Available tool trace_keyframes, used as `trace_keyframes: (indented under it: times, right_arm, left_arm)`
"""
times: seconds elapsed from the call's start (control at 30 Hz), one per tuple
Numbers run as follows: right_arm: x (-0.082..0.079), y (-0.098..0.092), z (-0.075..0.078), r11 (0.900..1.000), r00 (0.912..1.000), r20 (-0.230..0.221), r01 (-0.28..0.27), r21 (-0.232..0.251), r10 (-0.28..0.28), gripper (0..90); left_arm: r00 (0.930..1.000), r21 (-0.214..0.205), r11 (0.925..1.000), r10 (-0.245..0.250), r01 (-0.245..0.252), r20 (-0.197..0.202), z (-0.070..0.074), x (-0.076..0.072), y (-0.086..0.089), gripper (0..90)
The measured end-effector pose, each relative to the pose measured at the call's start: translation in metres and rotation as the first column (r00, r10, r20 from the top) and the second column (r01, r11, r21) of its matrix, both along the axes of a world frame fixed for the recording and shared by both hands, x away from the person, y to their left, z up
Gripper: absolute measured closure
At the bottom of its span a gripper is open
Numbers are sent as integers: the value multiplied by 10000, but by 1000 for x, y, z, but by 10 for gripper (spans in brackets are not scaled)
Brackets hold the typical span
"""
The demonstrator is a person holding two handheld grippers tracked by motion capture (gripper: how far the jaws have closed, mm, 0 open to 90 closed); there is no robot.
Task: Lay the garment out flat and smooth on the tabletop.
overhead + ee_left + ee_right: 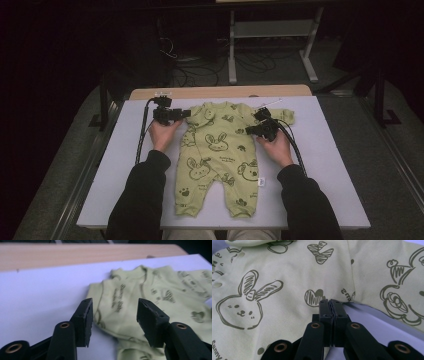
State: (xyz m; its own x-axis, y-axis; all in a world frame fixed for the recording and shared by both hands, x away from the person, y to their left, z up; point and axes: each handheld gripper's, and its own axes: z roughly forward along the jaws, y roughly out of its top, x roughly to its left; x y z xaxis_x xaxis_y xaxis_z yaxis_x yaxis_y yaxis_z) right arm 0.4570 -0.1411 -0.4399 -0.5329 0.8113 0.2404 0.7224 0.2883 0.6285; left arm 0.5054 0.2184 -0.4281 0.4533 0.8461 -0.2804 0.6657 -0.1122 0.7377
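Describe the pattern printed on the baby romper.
Light green cotton romper: dark outline rabbits, bears and hearts; clearest in right gripper view.

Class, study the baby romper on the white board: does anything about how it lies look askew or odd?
Yes. The romper lies flat, legs spread, but its sleeve beside the left gripper is folded in over the chest, while the other sleeve stretches out sideways, so the top looks lopsided.

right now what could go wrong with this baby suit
The right gripper is shut at the armpit edge of the green baby suit; whether it pinches cloth I cannot tell, so a pull may slip. The left gripper is open over the folded sleeve, and closing there could bunch it.
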Motion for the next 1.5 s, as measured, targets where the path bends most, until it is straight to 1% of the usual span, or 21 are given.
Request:
trace_keyframes:
  times: [0.07,0.13,0.2,0.23,0.27,0.33,0.37,0.43,0.5,0.57,0.63,0.73,0.87,0.93,1.07,1.17,1.2,1.33,1.4,1.47,1.5]
  right_arm:
    - [0,0,0,10000,10000,-5,6,45,-6,876]
    - [0,-1,2,10000,10000,52,1,63,-1,876]
    - [0,-1,3,10000,9999,102,-20,69,19,876]
    - [0,-1,3,10000,9999,102,-26,94,26,876]
    - [0,-1,3,9999,9999,121,-34,112,33,876]
    - [-1,-2,4,9999,9999,136,-51,144,49,876]
    - [-1,-3,4,9999,9999,158,-72,151,70,876]
    - [-1,-3,4,9998,9998,157,-88,170,85,876]
    - [0,-3,4,9998,9998,158,-79,178,76,876]
    - [0,-3,4,9998,9998,167,-82,173,79,876]
    - [-1,-3,4,9998,9998,169,-82,154,80,876]
    - [0,-3,4,9999,9998,186,-84,141,82,876]
    - [0,-3,4,9999,9998,203,-75,122,73,876]
    - [0,-3,4,9999,9998,195,-59,120,57,876]
    - [0,-2,3,9999,9998,175,-29,96,27,876]
    - [0,-2,3,10000,9998,177,-16,71,15,876]
    - [0,-2,3,10000,9998,183,-25,54,24,876]
    - [-1,-2,4,10000,9998,187,-8,-22,8,876]
    - [-1,-2,4,10000,9998,194,-6,-48,7,876]
    - [-1,-2,4,10000,9998,202,-3,-54,4,876]
    - [0,-2,3,10000,9998,204,-5,-71,7,876]
  left_arm:
    - [9998,76,9999,136,-135,-111,-6,3,-3,441]
    - [9984,5,9987,507,-507,-254,-14,7,-6,442]
    - [9967,198,9969,766,-761,-281,-20,10,-8,458]
    - [9957,366,9953,905,-897,-191,-21,11,-10,477]
    - [9954,547,9940,955,-952,-37,-22,11,-12,507]
    - [9949,683,9929,960,-978,297,-22,11,-15,592]
    - [9955,698,9935,879,-903,366,-21,11,-16,670]
    - [9972,651,9955,670,-691,343,-22,11,-16,768]
    - [9983,327,9979,556,-561,164,-21,11,-13,811]
    - [9982,158,9981,591,-592,55,-19,11,-9,826]
    - [9983,172,9982,573,-575,139,-15,10,-6,832]
    - [9970,472,9972,552,-578,543,-4,6,-1,834]
    - [9902,826,9924,810,-907,1141,13,1,12,834]
    - [9850,960,9885,1034,-1173,1382,20,-1,22,834]
    - [9735,995,9799,1544,-1727,1685,31,-6,42,834]
    - [9625,1434,9656,1871,-2169,1964,32,-11,55,833]
    - [9605,1457,9634,1944,-2252,1990,32,-12,59,833]
    - [9459,1543,9439,2609,-2918,1931,20,-17,76,831]
    - [9366,1645,9299,2991,-3290,1822,11,-19,81,827]
    - [9349,1748,9224,3200,-3444,1533,1,-20,84,827]
    - [9321,1810,9176,3303,-3540,1487,-4,-21,84,827]
